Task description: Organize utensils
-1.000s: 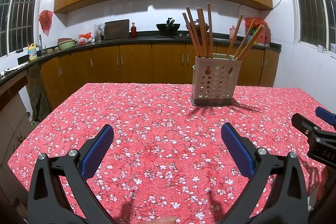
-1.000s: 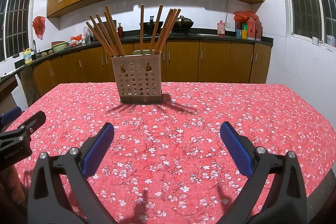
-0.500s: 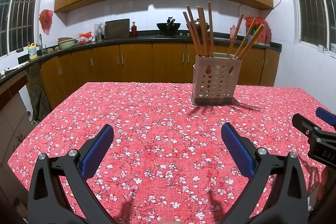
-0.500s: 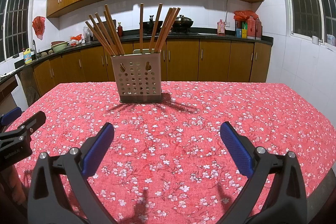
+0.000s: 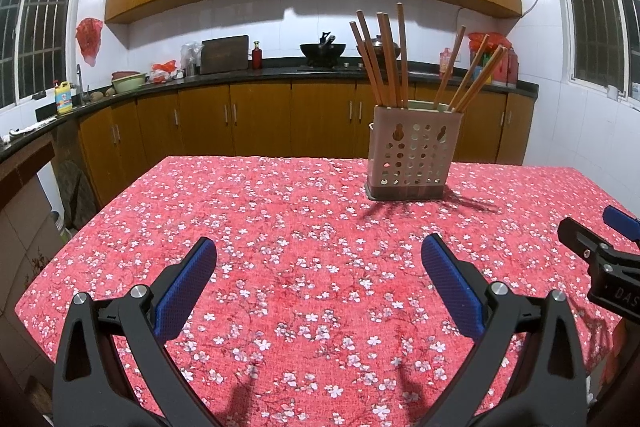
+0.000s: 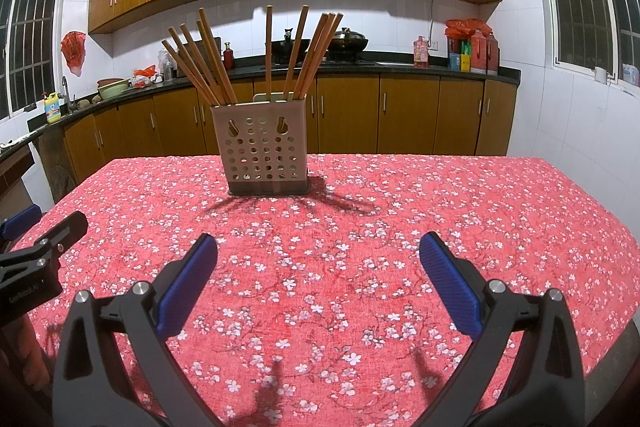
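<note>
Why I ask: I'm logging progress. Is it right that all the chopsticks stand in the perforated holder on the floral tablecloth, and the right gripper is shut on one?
Not quite. The right gripper is open and holds nothing, as the right wrist view shows. The chopsticks do stand in the perforated holder on the floral tablecloth.

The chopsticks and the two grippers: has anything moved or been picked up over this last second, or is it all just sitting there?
Nothing has visibly changed. The left gripper and right gripper hang open and empty above the red flowered tablecloth, as before. The chopsticks stand in the perforated holder in the same spread, and the holder sits on the same spot on the table.
</note>
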The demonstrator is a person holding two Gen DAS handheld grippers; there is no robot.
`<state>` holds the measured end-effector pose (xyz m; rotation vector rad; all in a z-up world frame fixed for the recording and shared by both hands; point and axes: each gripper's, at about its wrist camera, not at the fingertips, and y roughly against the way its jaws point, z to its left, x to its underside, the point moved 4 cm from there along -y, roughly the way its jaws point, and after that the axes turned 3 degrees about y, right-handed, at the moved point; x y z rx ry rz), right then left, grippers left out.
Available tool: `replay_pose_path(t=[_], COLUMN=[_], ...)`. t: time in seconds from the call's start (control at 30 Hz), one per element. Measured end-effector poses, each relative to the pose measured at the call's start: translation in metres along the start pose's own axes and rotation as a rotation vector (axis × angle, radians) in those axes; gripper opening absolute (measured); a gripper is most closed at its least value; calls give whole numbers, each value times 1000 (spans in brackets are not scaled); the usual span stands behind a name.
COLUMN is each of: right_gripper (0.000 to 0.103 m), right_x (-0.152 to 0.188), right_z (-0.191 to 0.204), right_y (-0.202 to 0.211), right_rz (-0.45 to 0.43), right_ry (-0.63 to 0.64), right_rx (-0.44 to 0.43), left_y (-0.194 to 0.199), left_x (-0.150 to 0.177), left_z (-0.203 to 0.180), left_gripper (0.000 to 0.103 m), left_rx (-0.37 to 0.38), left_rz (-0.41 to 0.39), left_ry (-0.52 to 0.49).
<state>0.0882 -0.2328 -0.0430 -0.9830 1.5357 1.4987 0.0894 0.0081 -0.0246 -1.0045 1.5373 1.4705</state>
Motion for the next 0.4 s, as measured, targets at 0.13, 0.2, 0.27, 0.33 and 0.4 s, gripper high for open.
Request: replay_pose_path(t=[0.13, 0.2, 0.27, 0.33, 0.4], right_gripper=[99, 99, 99, 99, 99], right_x=[0, 1, 1, 0, 0], right_z=[0, 0, 0, -1, -1], right_y=[0, 0, 0, 0, 0], right_rz=[0, -1, -1, 0, 0], right_ry=[-1, -1, -1, -1, -1], right_rx=[0, 0, -1, -1, -1], left_y=[0, 0, 0, -1, -1], left_x=[0, 0, -1, -2, -2], left_z=[0, 0, 1, 0, 1], left_gripper=[101, 101, 101, 101, 101], left_rx=[-1, 2, 3, 4, 5], left_rz=[4, 9, 11, 13, 17], left_ry=[1, 5, 7, 7, 7])
